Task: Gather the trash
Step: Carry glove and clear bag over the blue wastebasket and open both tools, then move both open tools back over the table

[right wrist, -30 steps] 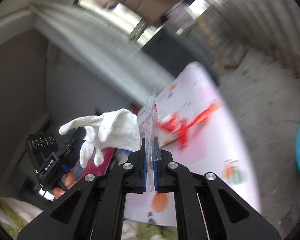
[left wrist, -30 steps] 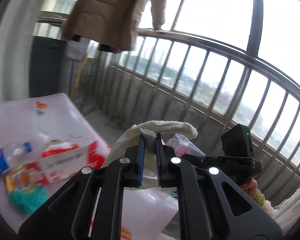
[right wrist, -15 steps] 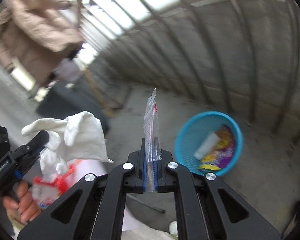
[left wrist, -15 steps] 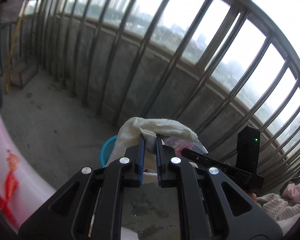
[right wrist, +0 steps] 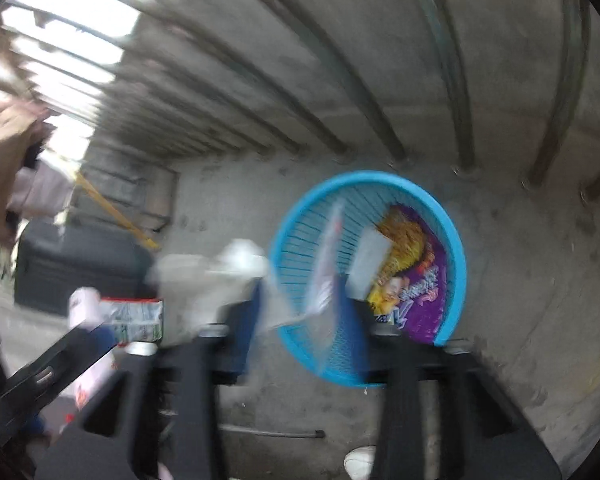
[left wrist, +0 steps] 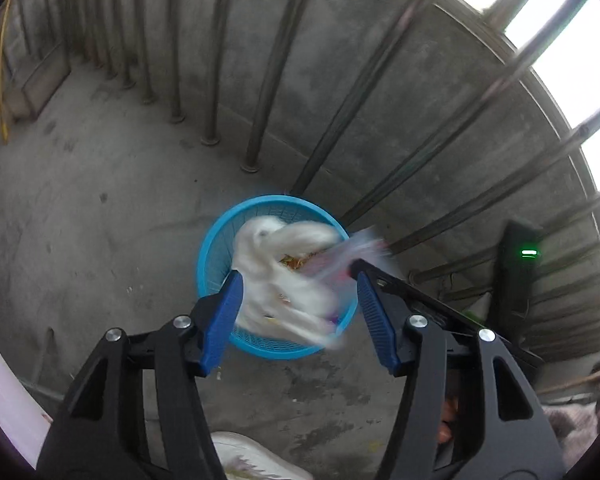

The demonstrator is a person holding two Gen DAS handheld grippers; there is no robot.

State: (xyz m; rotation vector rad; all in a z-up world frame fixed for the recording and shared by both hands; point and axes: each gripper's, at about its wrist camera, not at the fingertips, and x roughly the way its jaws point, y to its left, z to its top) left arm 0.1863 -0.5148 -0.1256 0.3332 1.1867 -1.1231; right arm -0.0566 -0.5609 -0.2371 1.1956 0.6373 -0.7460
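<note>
The left gripper (left wrist: 298, 312) points steeply down with its jaws opening; the blue pads stand well apart. Between and just beyond them a white cloth (left wrist: 284, 276) shows as a pale smear, touching neither pad as far as the blur allows, directly over the blue basket (left wrist: 212, 256) on the concrete floor. The basket lies straight ahead of the fingertips, close to the foot of the balcony railing (left wrist: 268, 80).

The right gripper (right wrist: 300, 320) is opening too. A clear plastic wrapper (right wrist: 326, 264) hangs between its blue pads, nearer the right-hand one, and seems to be loose rather than pinched (motion blur makes this hard to settle). Ahead of that gripper and slightly to its right, the same basket holds a purple and yellow snack bag (right wrist: 412, 268) and a small white packet (right wrist: 368, 256). To the right gripper's left the white cloth appears again, with the other gripper's black frame low in that corner.
</note>
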